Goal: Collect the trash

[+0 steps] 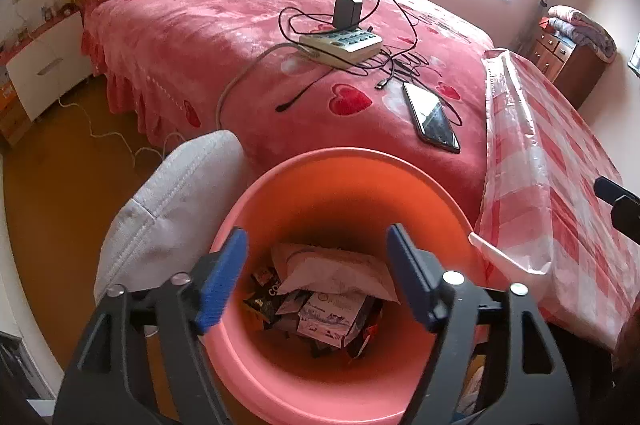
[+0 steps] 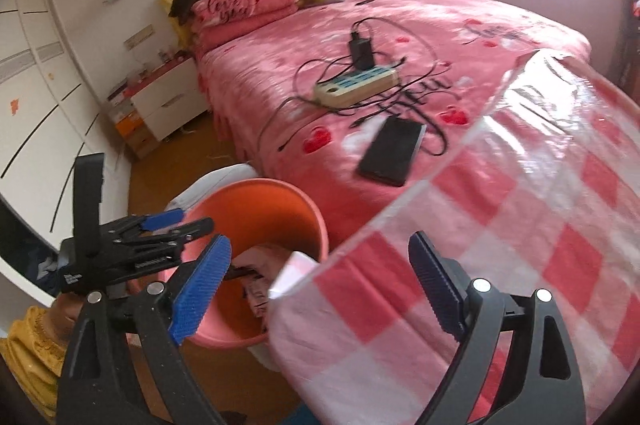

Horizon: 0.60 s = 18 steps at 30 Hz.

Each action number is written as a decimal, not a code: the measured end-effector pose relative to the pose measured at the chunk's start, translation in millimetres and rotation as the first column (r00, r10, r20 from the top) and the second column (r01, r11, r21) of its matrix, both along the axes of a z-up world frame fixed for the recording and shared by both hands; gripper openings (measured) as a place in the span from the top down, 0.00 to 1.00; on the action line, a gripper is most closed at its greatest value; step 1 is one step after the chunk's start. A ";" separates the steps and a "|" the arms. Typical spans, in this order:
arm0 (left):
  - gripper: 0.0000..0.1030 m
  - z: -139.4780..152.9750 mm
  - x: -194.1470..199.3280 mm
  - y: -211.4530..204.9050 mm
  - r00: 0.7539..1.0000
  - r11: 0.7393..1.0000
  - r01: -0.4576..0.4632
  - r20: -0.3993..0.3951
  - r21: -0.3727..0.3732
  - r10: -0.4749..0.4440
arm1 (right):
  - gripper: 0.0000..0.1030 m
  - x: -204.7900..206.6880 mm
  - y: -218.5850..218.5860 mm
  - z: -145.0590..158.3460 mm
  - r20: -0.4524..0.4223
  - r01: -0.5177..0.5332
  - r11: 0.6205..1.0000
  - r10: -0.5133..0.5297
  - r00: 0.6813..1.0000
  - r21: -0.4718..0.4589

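Pink bin (image 1: 348, 185) of trash (image 1: 320, 301) sits directly beneath the spread, empty left gripper (image 1: 316, 277).

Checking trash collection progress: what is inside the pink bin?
The pink bin holds crumpled white paper above dark snack wrappers and printed packets. Whatever lies beneath that pile is covered.

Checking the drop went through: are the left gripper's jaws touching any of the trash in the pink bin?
Apart. The left wrist view shows the left gripper open above the pink bin, trash lying far below.
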State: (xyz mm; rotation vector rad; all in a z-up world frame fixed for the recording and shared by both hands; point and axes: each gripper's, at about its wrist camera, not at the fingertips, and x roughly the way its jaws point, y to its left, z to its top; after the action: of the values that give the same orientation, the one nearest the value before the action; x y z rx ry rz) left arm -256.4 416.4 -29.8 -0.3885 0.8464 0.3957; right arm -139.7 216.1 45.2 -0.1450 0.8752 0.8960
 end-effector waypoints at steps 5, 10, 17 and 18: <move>0.20 9.7 5.7 -10.3 1.000 0.999 0.013 -0.003 0.040 -0.013 | 0.13 1.4 -19.8 0.4 0.020 0.040 0.999 -0.040 0.999 -0.004; 0.16 23.0 13.6 -25.6 0.999 0.995 0.040 0.011 0.095 -0.042 | 0.10 6.3 -35.4 -1.3 0.008 0.079 0.997 -0.079 0.997 -0.002; 0.13 42.4 27.0 -47.8 0.996 0.987 0.066 0.054 0.146 -0.074 | 0.10 6.4 -56.2 2.7 0.023 0.124 0.992 -0.124 0.992 0.009; 0.12 45.6 29.5 -51.9 0.995 0.986 0.071 0.059 0.154 -0.081 | 0.10 6.9 -59.9 3.6 0.027 0.132 0.991 -0.132 0.991 0.010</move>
State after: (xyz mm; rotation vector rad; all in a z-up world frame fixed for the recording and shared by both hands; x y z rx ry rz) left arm -226.9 364.4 15.8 -0.2261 0.7596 0.3716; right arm -132.8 156.2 48.8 -0.0907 0.8450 0.7720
